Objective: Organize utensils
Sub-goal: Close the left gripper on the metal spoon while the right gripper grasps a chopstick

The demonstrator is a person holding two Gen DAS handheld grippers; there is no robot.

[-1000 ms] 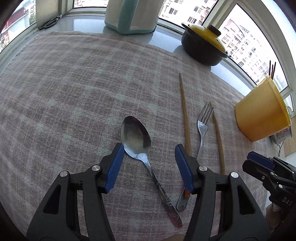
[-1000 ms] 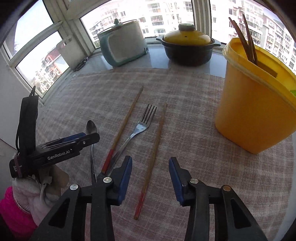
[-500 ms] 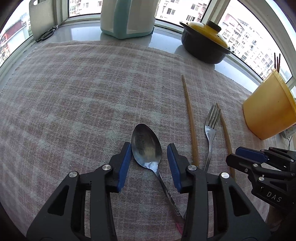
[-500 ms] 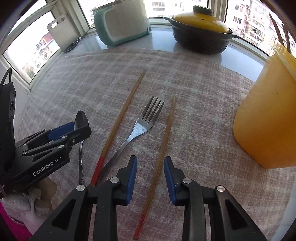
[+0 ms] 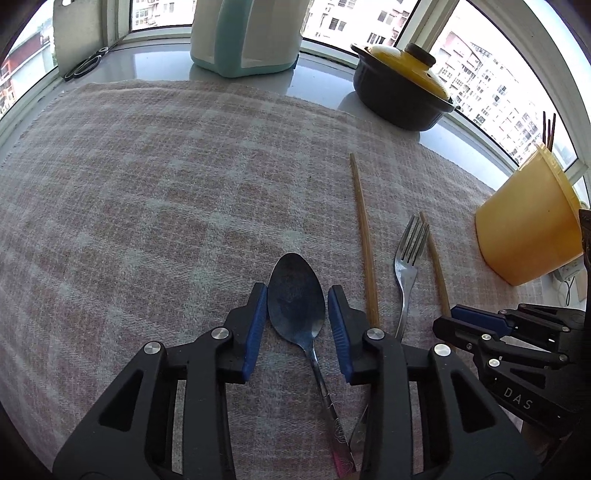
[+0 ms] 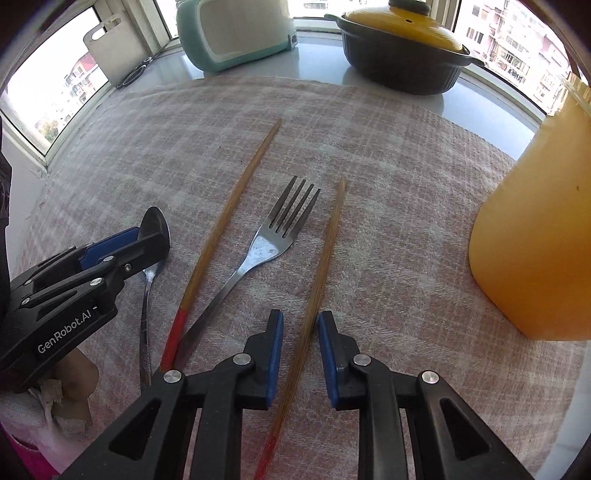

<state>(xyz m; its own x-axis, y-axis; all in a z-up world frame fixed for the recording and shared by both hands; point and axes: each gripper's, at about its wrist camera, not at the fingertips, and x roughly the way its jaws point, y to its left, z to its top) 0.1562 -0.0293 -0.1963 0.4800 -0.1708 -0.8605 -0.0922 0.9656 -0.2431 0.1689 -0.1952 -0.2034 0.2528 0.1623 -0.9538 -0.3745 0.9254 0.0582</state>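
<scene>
Nearest the left wrist camera, the left gripper (image 5: 297,295) straddles the bowl of the spoon (image 5: 296,306), blue pads (image 5: 256,325) level with the bowl's two edges; they look to be touching or all but touching the rim, and I cannot tell whether they actually press on it. Spoon lies flat on the cloth (image 5: 166,203), handle running back under the gripper toward the camera.

Nearest the right wrist camera, the right gripper (image 6: 300,323) is set over the right chopstick (image 6: 321,273), jaws closing. A small gap shows between the stick and the left pad; the right pad is at or almost on the wood (contact not resolvable). The chopstick lies on the cloth, red end toward the camera, tip pointing away.

Just left of it lies the fork (image 6: 266,245), tines pointing away, handle crossing under the red end of the left chopstick (image 6: 225,225). The spoon is further left again, partly hidden behind the left gripper in this view.

To the right stands the yellow tub (image 6: 532,240), upright on the cloth, well apart from the loose utensils; dark sticks (image 5: 548,127) poke out of its top.

Beyond the cloth's far edge, on the sill: a dark pot (image 6: 400,61) with a yellow lid, and a teal-and-white appliance (image 6: 236,35) left of it
</scene>
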